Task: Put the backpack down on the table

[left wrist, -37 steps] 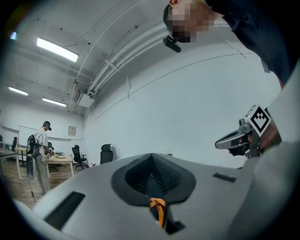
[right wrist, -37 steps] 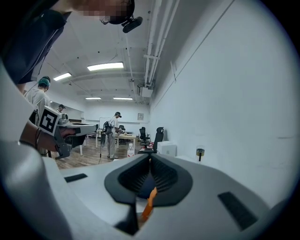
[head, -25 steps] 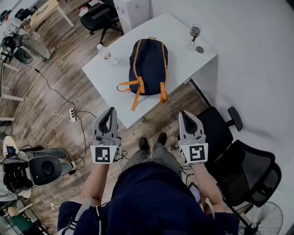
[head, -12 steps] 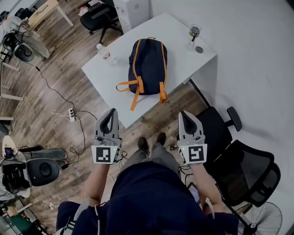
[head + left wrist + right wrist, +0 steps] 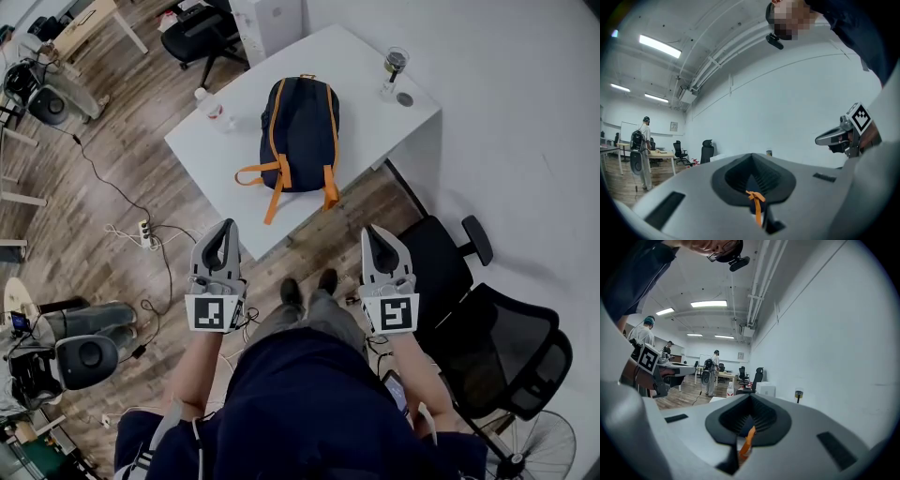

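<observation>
Little has changed over the last second; the left gripper (image 5: 227,225) and right gripper (image 5: 373,231) hang where they were, side by side over the wooden floor (image 5: 112,216); both have jaws pressed together on nothing; the backpack (image 5: 302,131) lies unmoved, flat on the white table (image 5: 375,117), well ahead of both grippers and apart from them.

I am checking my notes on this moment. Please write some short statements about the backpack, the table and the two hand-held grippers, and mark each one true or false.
1. The backpack lies on the white table. True.
2. The left hand-held gripper grips an orange strap. False: it is shut on nothing, well apart from the backpack.
3. A plastic bottle is on the table beside the backpack. True.
4. The right hand-held gripper rests on the table. False: it is held over the floor, short of the table.
</observation>
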A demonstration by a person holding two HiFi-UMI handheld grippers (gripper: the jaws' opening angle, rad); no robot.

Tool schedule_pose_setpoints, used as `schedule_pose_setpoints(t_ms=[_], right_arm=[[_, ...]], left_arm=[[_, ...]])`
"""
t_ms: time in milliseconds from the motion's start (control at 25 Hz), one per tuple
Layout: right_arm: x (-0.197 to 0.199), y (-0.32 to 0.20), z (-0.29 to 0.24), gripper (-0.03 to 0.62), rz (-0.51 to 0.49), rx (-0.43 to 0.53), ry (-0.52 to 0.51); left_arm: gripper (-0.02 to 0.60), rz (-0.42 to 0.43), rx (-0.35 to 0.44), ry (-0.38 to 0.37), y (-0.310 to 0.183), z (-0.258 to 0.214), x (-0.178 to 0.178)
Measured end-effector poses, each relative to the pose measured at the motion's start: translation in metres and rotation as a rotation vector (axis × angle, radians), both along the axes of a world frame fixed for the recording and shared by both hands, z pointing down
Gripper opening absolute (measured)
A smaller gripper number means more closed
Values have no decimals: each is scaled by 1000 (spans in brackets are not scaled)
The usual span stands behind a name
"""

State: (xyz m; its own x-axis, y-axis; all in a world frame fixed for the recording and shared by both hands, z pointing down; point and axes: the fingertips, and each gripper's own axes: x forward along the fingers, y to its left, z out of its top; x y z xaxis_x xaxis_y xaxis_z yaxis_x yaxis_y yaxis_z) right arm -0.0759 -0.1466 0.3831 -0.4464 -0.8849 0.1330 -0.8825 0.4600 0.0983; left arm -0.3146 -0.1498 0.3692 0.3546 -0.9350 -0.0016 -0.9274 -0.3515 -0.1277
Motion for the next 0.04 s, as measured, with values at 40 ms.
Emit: schedule_pose_setpoints(t_ms=[40], right_arm=[[0,0,0,-5,-2,2,5]], left_arm=[[3,0,-1,-1,0,0,0]])
